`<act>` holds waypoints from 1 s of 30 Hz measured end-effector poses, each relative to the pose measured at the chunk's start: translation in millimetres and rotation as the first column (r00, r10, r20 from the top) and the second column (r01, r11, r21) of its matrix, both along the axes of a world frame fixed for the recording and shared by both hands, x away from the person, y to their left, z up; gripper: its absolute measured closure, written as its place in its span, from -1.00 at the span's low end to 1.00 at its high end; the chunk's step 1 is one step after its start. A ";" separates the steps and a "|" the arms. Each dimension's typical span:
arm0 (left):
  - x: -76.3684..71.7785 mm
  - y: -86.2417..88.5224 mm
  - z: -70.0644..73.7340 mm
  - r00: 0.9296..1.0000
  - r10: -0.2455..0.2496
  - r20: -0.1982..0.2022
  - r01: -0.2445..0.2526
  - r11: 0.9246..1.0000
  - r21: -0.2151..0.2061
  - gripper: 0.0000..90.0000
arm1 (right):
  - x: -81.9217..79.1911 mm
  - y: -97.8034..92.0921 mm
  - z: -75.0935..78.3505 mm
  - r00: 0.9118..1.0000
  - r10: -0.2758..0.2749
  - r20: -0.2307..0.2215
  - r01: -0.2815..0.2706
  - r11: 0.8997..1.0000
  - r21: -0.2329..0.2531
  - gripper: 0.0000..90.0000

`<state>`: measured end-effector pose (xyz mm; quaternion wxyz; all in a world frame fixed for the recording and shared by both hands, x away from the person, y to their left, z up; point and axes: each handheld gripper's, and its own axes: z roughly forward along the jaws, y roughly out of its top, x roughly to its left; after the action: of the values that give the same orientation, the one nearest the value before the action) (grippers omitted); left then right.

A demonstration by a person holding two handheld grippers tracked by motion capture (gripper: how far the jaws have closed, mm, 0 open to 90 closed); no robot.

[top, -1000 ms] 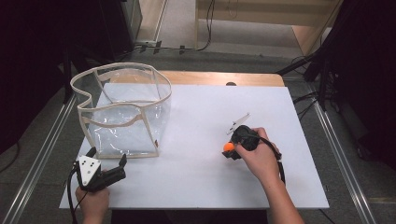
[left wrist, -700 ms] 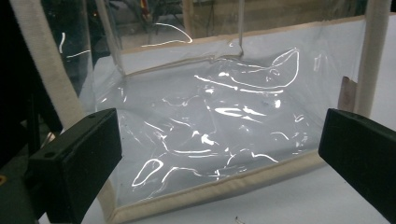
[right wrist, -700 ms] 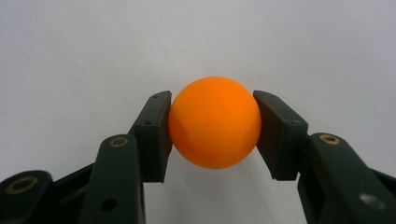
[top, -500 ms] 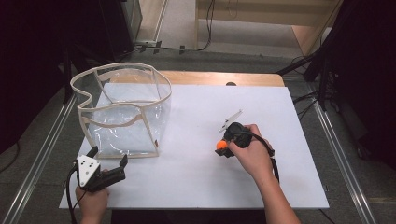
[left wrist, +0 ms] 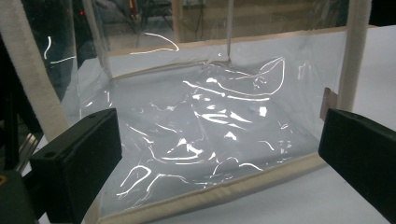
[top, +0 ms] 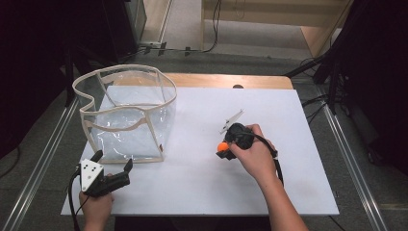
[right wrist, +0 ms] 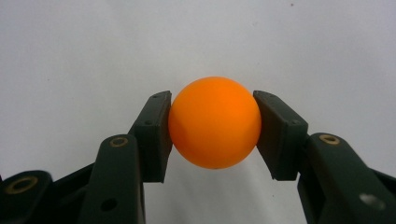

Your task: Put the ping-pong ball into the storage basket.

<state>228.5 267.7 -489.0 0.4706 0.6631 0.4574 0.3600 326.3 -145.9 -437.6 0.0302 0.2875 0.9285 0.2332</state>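
An orange ball (right wrist: 214, 122) sits squeezed between the two black jaws of my right gripper (right wrist: 214, 128), just above the white table top. From above, the ball (top: 222, 146) shows at the tip of the right gripper (top: 223, 149), held right of the table's middle. A clear plastic bag (top: 126, 113) with cream fabric edging stands open at the left. My left gripper (top: 111, 161) rests near the front left corner, jaws wide apart, pointing at the bag's near wall (left wrist: 210, 130), with nothing between them.
The white table top (top: 202, 190) stretches between the bag and the right hand. A wooden strip (top: 226, 81) runs along its far edge. Metal rails (top: 346, 159) flank both sides, and dark equipment and cables lie beyond.
My right gripper has carried the orange ball leftward and slightly nearer across the table. The left gripper and the bag have stayed put.
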 end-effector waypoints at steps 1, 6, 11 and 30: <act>0.1 0.4 -0.1 1.000 0.000 0.004 0.000 1.000 -0.006 -1.00 | 0.5 1.0 0.7 1.000 0.005 0.000 -0.005 1.000 -0.002 0.06; -0.2 1.0 -1.1 1.000 -0.007 -0.005 0.007 1.000 -0.006 -1.00 | 2.9 6.9 3.7 1.000 0.018 0.005 -0.018 1.000 0.002 0.06; -0.1 0.0 -2.2 1.000 0.004 -0.002 -0.004 1.000 -0.002 -1.00 | 4.4 13.3 8.1 1.000 0.024 0.004 -0.024 1.000 -0.003 0.06; -0.1 -1.9 -2.9 1.000 0.009 -0.006 -0.009 1.000 0.018 -1.00 | 11.6 33.0 24.7 0.997 0.073 0.018 -0.073 0.997 -0.003 0.06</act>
<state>228.4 265.7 -491.9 0.4616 0.6663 0.4586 0.3641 338.0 -112.8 -412.9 0.0307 0.2510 0.9384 0.2355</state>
